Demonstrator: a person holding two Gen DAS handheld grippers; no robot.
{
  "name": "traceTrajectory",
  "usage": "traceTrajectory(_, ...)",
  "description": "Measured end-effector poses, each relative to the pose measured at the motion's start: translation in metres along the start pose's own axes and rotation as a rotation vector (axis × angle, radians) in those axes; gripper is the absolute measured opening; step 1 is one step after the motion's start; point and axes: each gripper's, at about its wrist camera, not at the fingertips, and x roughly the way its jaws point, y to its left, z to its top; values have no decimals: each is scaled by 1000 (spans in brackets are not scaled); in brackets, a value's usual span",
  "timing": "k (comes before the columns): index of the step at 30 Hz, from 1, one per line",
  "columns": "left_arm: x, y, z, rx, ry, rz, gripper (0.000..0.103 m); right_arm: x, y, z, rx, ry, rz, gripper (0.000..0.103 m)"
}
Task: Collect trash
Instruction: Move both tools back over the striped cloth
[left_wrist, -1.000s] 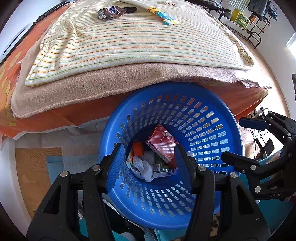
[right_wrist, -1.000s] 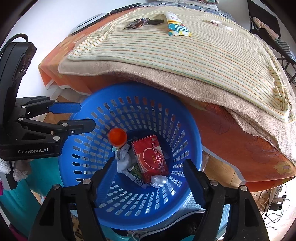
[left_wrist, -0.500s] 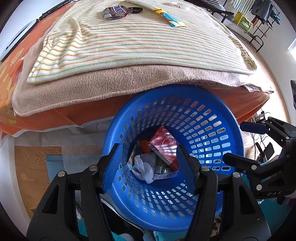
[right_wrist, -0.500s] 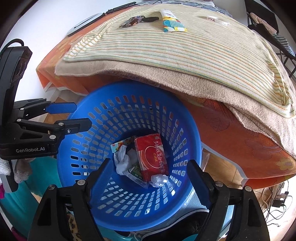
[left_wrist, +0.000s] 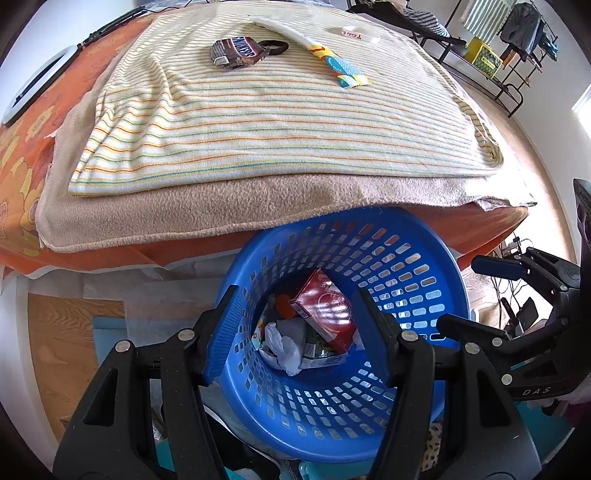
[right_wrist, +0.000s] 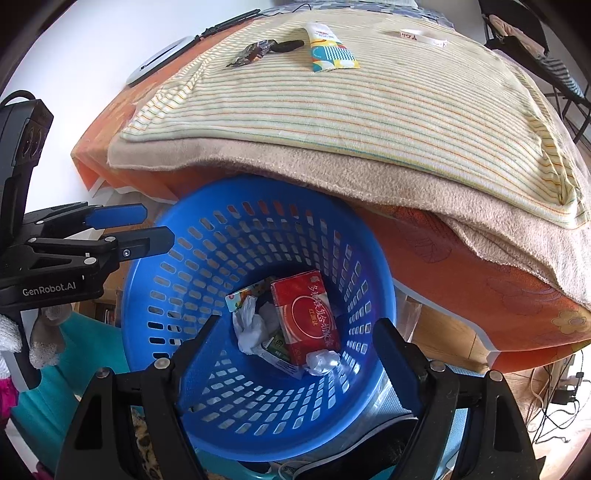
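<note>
— Across the top of both views, what lies there?

— A bed under a striped blanket (left_wrist: 280, 122), over a beige blanket (left_wrist: 229, 206). On the stripes lie a Snickers wrapper (left_wrist: 236, 51), a colourful sachet (left_wrist: 343, 68) and a black hair tie (left_wrist: 275, 46), all near one another at the far end.

— And below the bed's edge?

— A blue basket (right_wrist: 184, 332), its rim tucked just under the beige fringe. In its bottom: a red box (right_wrist: 304, 319), crumpled white paper (right_wrist: 251, 326), and something small and orange (left_wrist: 284, 304), perhaps a cap; it is half hidden.

— The tongs?

— The left gripper (left_wrist: 295, 325) hangs over the basket, jaws spread, nothing between them. The right gripper (right_wrist: 295, 343) likewise, spread and empty, above the red box. Each shows at the edge of the other's view.
</note>
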Motion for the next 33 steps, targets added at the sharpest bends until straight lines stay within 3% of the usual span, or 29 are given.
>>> traceTrajectory(18,-40,3,43,-3,-95,-18,63,-30,5,23,-29,-66,-34,82)
traceTrajectory(20,-44,5,52,-2,-107,-14,63,-35,5,30,-29,-76,-34,82)
traceTrajectory(23,-48,10,66,-5,-125,-7,72,-43,2,42,-30,-96,-44,85)
traceTrajectory(33,-39,33,118,-49,-128,-14,72,-55,-18,99,6,-152,-34,90)
